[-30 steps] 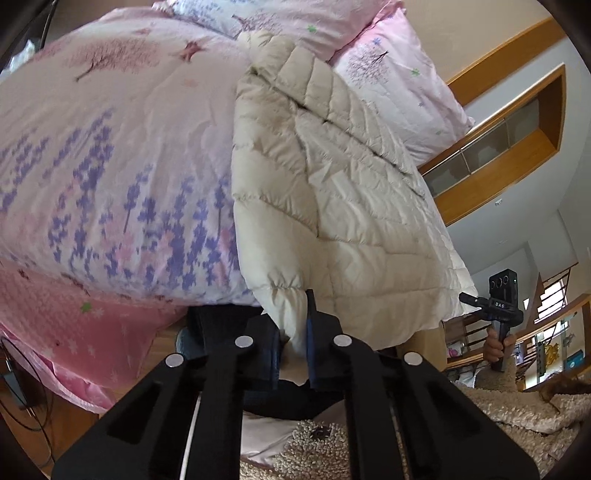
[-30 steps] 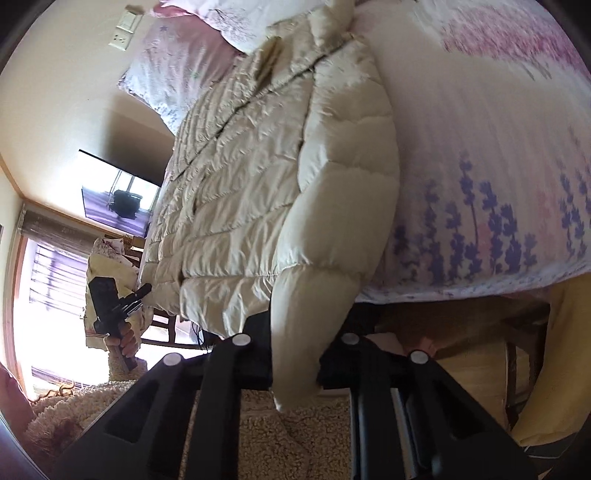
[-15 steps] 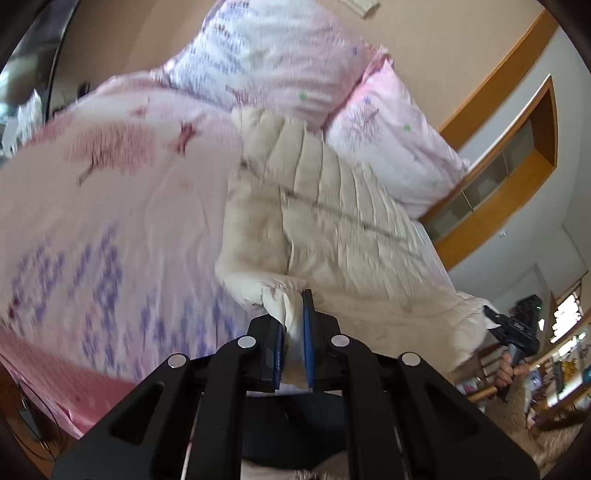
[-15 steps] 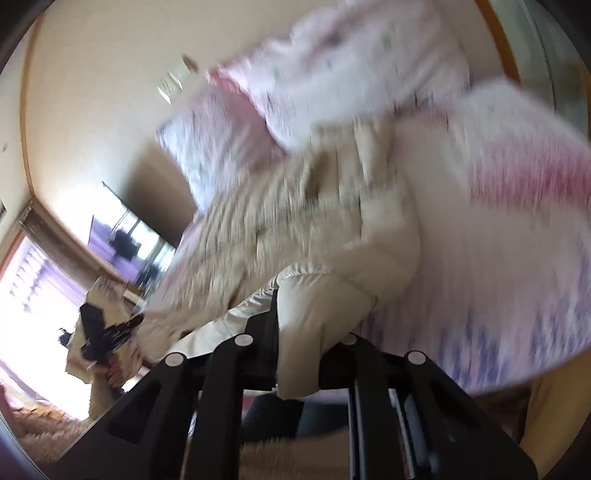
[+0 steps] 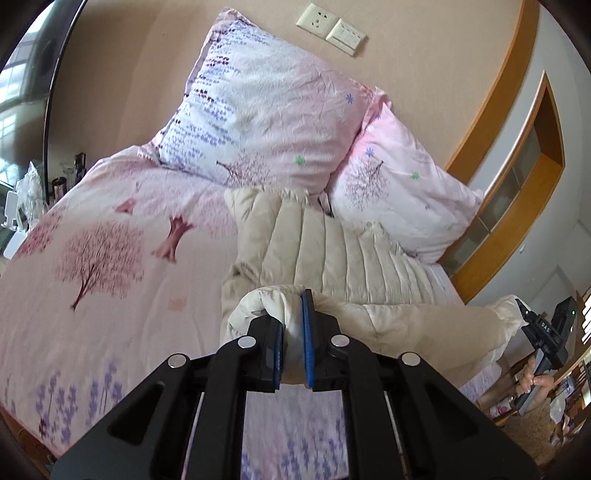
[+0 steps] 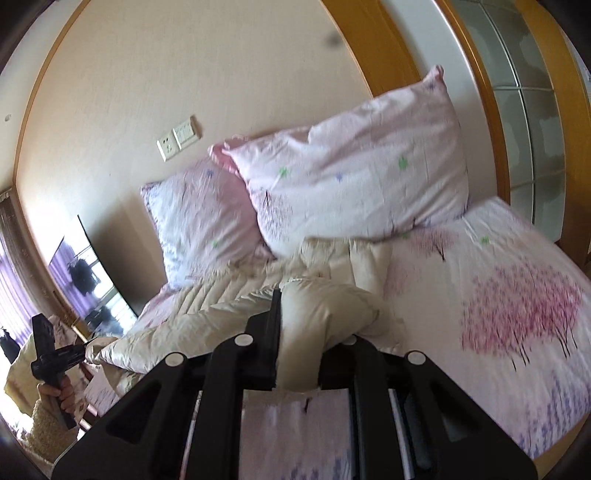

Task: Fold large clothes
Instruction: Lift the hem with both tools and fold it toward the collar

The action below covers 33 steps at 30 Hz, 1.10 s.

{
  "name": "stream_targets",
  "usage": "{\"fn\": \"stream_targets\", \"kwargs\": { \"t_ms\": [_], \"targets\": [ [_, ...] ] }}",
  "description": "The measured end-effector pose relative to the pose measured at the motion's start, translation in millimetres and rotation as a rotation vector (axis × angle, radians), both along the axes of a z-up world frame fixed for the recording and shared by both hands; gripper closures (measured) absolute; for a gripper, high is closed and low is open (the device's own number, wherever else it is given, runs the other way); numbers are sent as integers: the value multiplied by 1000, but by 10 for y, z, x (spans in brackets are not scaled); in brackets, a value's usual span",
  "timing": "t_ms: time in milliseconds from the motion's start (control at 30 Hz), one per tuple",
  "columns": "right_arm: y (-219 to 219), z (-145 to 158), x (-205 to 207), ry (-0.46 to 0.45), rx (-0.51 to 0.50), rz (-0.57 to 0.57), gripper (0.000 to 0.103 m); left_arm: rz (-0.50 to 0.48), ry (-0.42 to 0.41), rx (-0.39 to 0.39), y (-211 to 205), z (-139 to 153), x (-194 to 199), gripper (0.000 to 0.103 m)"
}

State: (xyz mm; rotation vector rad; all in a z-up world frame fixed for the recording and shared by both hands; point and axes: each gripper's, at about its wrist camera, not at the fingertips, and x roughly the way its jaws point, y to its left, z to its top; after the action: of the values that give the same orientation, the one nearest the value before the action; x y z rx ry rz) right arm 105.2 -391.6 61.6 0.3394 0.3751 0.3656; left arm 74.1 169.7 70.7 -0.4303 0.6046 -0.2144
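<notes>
A cream quilted puffer jacket (image 5: 332, 254) lies lengthwise on the pink floral bed (image 5: 110, 229), collar near the pillows. My left gripper (image 5: 293, 332) is shut on one corner of the jacket's bottom end, lifted above the bed and folded toward the collar. In the right wrist view the jacket (image 6: 221, 299) shows again. My right gripper (image 6: 297, 332) is shut on the other bottom corner, which bulges between the fingers. Each gripper is seen from the other's camera: the right one (image 5: 532, 325) and the left one (image 6: 79, 352).
Two pink floral pillows (image 5: 266, 110) (image 5: 402, 199) lean on the beige wall with sockets (image 5: 332, 26). A wooden-framed window (image 5: 517, 184) is at the right. A dark screen (image 6: 107, 273) and cluttered stand (image 5: 22, 199) flank the bed. The bed cover (image 6: 498, 295) spreads to the right.
Both grippers rose from below the bed's foot edge to above the bed, carrying the jacket's bottom end up and forward toward the pillows. The jacket's lower part now doubles over its upper part.
</notes>
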Motion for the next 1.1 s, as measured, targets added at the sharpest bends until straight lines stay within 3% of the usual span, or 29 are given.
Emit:
{"fn": "stream_targets", "kwargs": {
  "t_ms": [200, 433, 633, 833, 1100],
  "targets": [
    [84, 181, 331, -38, -9, -46, 89, 22, -26, 7, 54, 130, 345, 95],
    [171, 357, 833, -81, -11, -93, 89, 46, -47, 99, -6, 393, 976, 95],
    [219, 326, 1278, -77, -18, -138, 89, 64, -56, 99, -16, 441, 1464, 95],
    [246, 84, 1797, 20, -4, -163, 89, 74, -5, 63, 10, 212, 1891, 95],
    [310, -266, 2334, 183, -2, -176, 89, 93, 121, -88, 203, -365, 2286, 95]
  ]
}}
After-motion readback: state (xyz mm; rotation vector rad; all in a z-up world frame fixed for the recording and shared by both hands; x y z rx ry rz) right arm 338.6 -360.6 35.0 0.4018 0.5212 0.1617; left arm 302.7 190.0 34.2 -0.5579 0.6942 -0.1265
